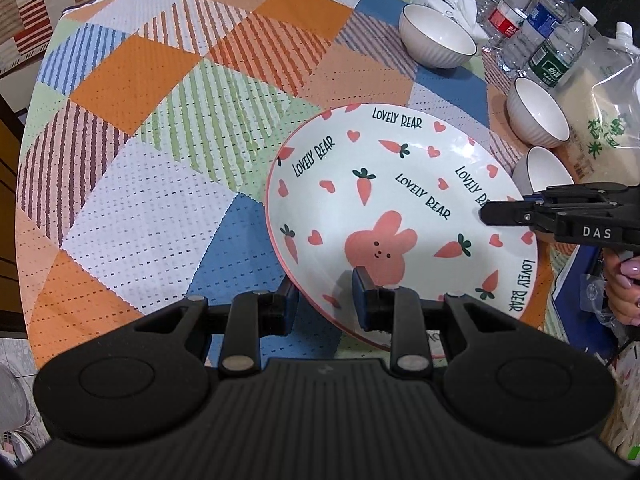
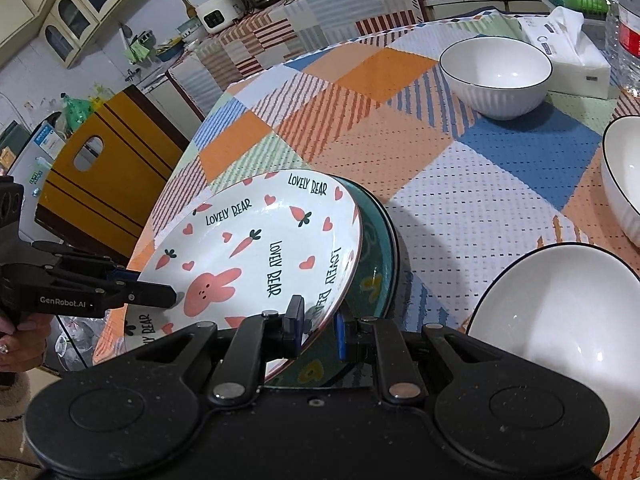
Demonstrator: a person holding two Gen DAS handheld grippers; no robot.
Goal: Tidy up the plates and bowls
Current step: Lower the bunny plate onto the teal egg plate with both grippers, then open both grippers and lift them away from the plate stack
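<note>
A white rabbit-and-carrot plate (image 1: 400,216) marked LOVELY BEAR lies over a dark green plate (image 2: 380,248) on the table. My left gripper (image 1: 326,300) straddles the plate's near rim with a wide gap, one finger over it and one beside it. My right gripper (image 2: 318,330) pinches the white plate's (image 2: 256,256) rim between its fingers and tilts it. In the left wrist view the right gripper (image 1: 486,214) reaches in from the right over the plate. Three white bowls (image 1: 438,36) (image 1: 538,112) (image 1: 544,172) stand at the right.
Water bottles (image 1: 520,20), a tissue pack (image 2: 568,40) and a bag of rice (image 1: 600,112) crowd the table's right side. The checked tablecloth (image 1: 160,160) spreads out to the left. A wooden chair (image 2: 108,176) stands beyond the table edge.
</note>
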